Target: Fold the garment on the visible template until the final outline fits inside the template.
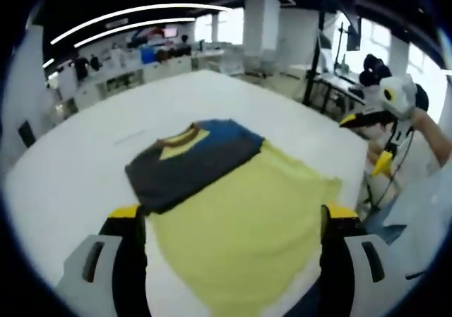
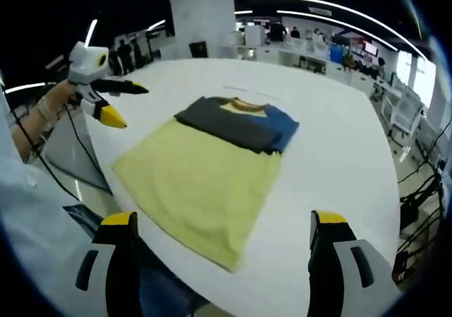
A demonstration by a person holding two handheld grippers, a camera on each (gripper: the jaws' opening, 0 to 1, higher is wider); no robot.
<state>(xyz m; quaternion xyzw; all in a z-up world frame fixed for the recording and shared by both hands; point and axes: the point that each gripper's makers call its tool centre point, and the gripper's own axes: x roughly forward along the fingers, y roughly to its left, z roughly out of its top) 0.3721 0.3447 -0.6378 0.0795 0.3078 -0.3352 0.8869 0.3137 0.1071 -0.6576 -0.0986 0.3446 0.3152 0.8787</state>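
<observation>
A yellow T-shirt (image 1: 240, 218) (image 2: 201, 179) lies flat on the white table (image 1: 70, 176) (image 2: 339, 140). Its grey sleeve (image 1: 183, 165) (image 2: 226, 123) and blue sleeve (image 1: 229, 137) (image 2: 282, 128) are folded across the chest below a brown collar (image 2: 244, 105). My left gripper (image 1: 233, 212) hovers open above the hem, and it is also seen at the table's near corner (image 2: 126, 103). My right gripper (image 2: 224, 219) is open over the near table edge beside the hem; a hand holds it off the table's right side (image 1: 367, 142). Neither grips the cloth.
Faint thin marks (image 2: 244, 89) lie on the table just beyond the collar. The person's pale sleeve (image 2: 35, 211) and jeans (image 2: 159, 289) stand at the near edge. Desks and people (image 1: 141, 59) line the far wall. Cables and stands (image 2: 424, 190) are off the right side.
</observation>
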